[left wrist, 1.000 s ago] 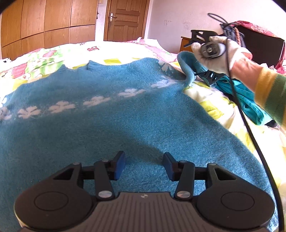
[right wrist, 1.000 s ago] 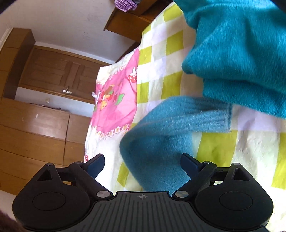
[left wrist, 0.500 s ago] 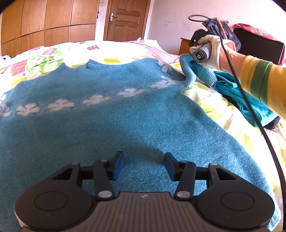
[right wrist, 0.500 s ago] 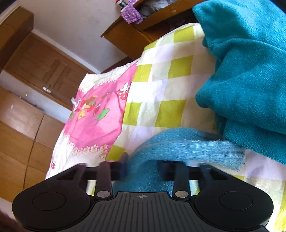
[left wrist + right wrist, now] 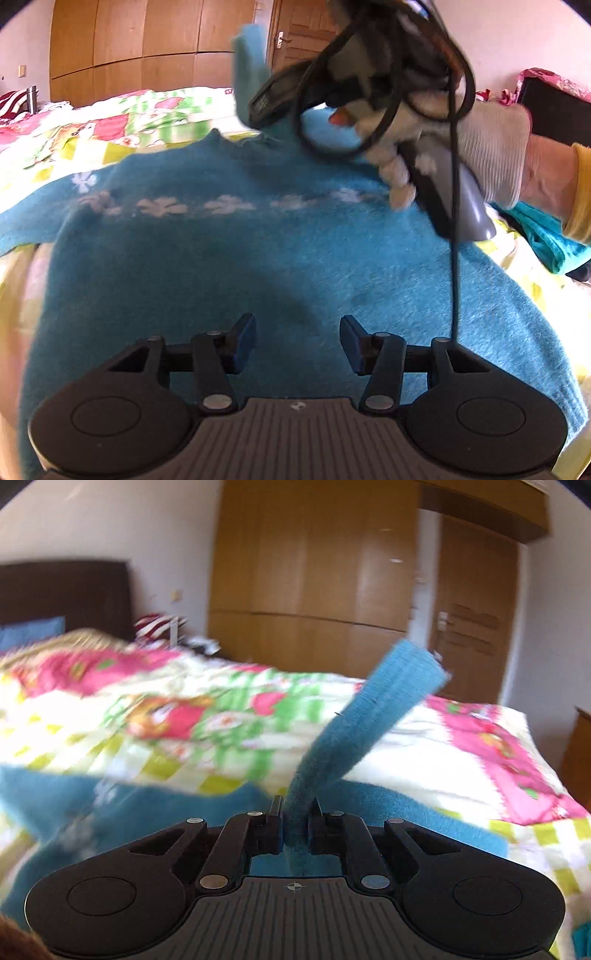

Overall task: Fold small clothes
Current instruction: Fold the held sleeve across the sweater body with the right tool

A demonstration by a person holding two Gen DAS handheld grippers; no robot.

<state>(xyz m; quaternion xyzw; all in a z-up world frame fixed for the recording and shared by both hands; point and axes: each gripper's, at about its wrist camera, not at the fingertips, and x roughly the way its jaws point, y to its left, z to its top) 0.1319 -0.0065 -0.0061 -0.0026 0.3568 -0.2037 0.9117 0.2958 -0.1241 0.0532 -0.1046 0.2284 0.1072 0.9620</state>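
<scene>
A fuzzy teal sweater (image 5: 258,251) with a row of white flowers lies flat on the bed. My left gripper (image 5: 297,341) is open and empty, low over the sweater's lower part. My right gripper (image 5: 295,812) is shut on the sweater's sleeve (image 5: 369,709), whose ribbed cuff sticks up and away from the jaws. In the left wrist view the gloved hand holds the right gripper (image 5: 284,96) above the sweater's chest, with the sleeve (image 5: 249,66) lifted beside it.
The bed has a bright pink, green and yellow checked quilt (image 5: 184,716). Another teal garment (image 5: 546,240) lies at the right bed edge. A wooden wardrobe (image 5: 314,572) and door (image 5: 476,620) stand behind. A dark headboard (image 5: 62,594) is at the left.
My right gripper closed on the sleeve and carried it up and leftward over the sweater's chest. The left gripper stayed open over the sweater's lower part.
</scene>
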